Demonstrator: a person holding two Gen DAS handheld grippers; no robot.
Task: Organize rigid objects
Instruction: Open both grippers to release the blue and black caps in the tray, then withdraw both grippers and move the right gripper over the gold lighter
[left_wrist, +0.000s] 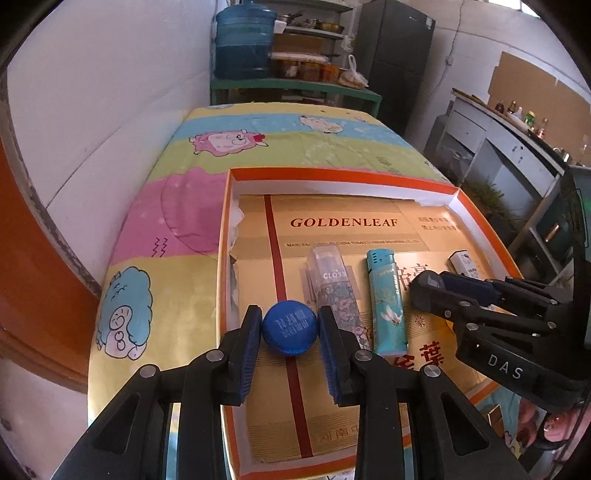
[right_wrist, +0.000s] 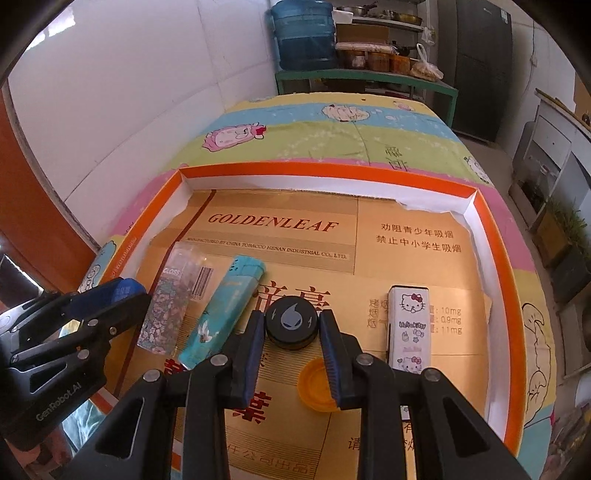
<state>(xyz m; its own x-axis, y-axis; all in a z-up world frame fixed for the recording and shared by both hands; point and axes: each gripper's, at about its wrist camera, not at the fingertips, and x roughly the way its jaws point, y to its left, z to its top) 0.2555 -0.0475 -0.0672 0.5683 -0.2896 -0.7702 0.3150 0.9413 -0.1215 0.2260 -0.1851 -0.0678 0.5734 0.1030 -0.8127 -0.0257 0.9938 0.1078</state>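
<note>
My left gripper (left_wrist: 290, 334) is shut on a blue bottle cap (left_wrist: 290, 332), held low over the gold floor of the orange-rimmed box (left_wrist: 343, 173). My right gripper (right_wrist: 292, 328) is shut on a black round cap with a grey drop logo (right_wrist: 291, 321), also low over the box floor. In a row on the floor lie a clear "GLOSS" tube (left_wrist: 334, 291), a teal lighter (left_wrist: 388, 299) and a white Hello Kitty lighter (right_wrist: 408, 325). A yellow cap (right_wrist: 317, 387) lies open side up under my right fingers. The right gripper (left_wrist: 428, 291) shows in the left wrist view, the left gripper (right_wrist: 129, 291) in the right.
The box (right_wrist: 332, 171) sits on a table covered by a cartoon-print cloth (left_wrist: 258, 147). A white wall runs along the left, with an orange door frame (left_wrist: 29, 258). Behind stand a green shelf with a blue water jug (left_wrist: 243, 40) and a dark fridge (left_wrist: 395, 59).
</note>
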